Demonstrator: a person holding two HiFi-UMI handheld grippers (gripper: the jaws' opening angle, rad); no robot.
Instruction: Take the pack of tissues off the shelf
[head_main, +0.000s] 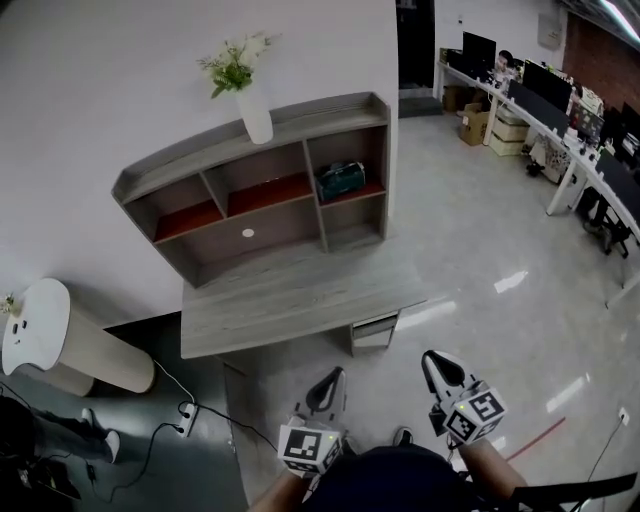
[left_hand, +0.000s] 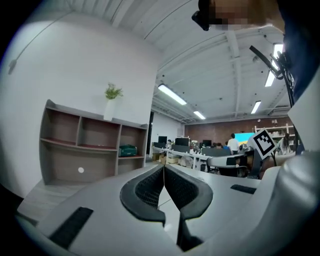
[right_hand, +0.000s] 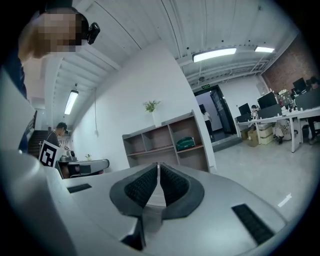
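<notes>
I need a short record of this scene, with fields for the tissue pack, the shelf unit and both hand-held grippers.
tissue pack: green, in the upper right compartment of the shelf unit
shelf top: white vase with a plant
left hand-held gripper: shut, empty, well short of the shelf
right hand-held gripper: shut, empty, well short of the shelf
task step: pack not yet taken

White wall (head_main: 120, 80), glossy grey floor (head_main: 470, 230)

Small or cropped items
Print on pack of tissues (head_main: 341, 181) cannot be read, too small; desk row (head_main: 583, 160) is cut by right edge.
</notes>
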